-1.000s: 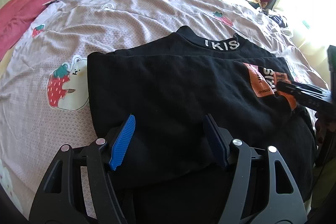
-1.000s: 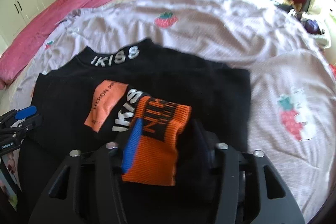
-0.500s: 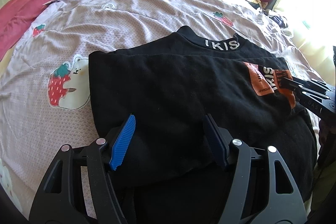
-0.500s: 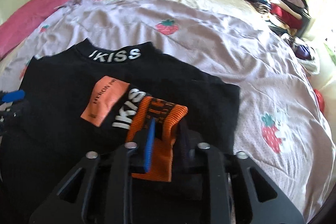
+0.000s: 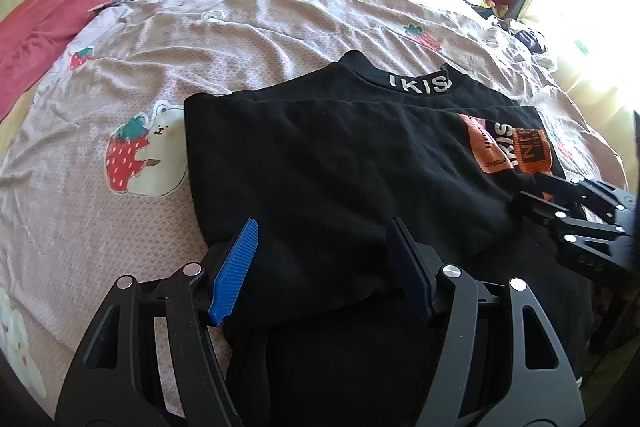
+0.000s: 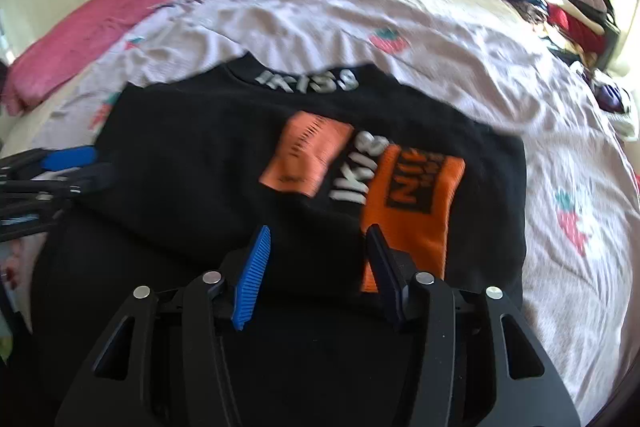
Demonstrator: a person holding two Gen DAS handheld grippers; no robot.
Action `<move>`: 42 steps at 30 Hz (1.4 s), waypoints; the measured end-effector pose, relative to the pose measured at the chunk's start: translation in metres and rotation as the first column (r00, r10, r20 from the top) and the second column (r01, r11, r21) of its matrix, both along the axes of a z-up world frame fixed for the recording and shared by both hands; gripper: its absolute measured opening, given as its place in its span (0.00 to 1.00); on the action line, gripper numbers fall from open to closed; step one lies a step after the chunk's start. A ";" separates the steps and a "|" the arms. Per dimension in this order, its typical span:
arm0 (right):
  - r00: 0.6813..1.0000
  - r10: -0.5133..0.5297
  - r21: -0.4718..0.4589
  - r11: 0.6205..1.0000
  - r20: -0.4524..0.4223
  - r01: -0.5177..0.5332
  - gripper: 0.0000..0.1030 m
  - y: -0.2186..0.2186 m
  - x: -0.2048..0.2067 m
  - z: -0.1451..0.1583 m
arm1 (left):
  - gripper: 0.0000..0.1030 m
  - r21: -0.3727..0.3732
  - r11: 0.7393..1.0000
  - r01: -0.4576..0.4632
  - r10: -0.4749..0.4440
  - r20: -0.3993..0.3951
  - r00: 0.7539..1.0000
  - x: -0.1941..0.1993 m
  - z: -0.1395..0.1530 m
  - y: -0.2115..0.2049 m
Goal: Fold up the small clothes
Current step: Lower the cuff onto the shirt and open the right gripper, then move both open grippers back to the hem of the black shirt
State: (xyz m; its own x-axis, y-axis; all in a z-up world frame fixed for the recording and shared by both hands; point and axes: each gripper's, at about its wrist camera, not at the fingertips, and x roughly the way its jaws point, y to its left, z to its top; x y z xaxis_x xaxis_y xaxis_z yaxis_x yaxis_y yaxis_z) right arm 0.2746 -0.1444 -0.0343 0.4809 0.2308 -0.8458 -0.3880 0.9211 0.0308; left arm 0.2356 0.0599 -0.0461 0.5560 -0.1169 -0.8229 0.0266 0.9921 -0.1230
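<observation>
Vs 1 s ago: right gripper [image 6: 316, 267] has let go of the orange cuff [image 6: 408, 211], jaws opening, nothing pinched; cuff now lies flat on the black sweater [image 5: 340, 167]. Collar reads "IKIS", sleeve "IKIS", cuff text blurred. Sweater lies on the strawberry sheet [image 5: 240, 39], hem between the left gripper [image 5: 320, 263] pads, jaws wide, not pressing.

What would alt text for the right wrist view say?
A black sweater with an orange cuff lies partly folded on a strawberry-print bedsheet. The right gripper, its jaws opening, hovers above it holding nothing.
</observation>
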 end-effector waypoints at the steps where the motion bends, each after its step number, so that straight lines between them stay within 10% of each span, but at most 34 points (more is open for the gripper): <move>1: 1.000 -0.018 0.004 1.000 -0.013 0.018 0.57 -0.004 0.002 -0.004 | 0.58 -0.001 1.000 -0.001 0.001 0.000 1.000 -0.001 0.000 0.001; 11: 0.999 -0.036 0.059 0.998 0.032 0.034 0.58 -0.011 -0.017 0.019 | 0.58 -0.019 1.000 -0.004 0.004 0.025 1.000 -0.014 0.009 0.004; 23: 0.983 -0.071 0.073 0.996 0.172 0.059 0.92 -0.012 -0.049 0.063 | 0.68 -0.034 0.999 -0.010 0.012 0.075 0.997 -0.040 0.033 0.015; 42: 0.963 -0.068 0.021 0.998 0.261 0.065 0.96 -0.001 -0.103 0.098 | 0.81 -0.156 0.987 0.028 -0.006 0.137 0.991 -0.084 0.057 0.027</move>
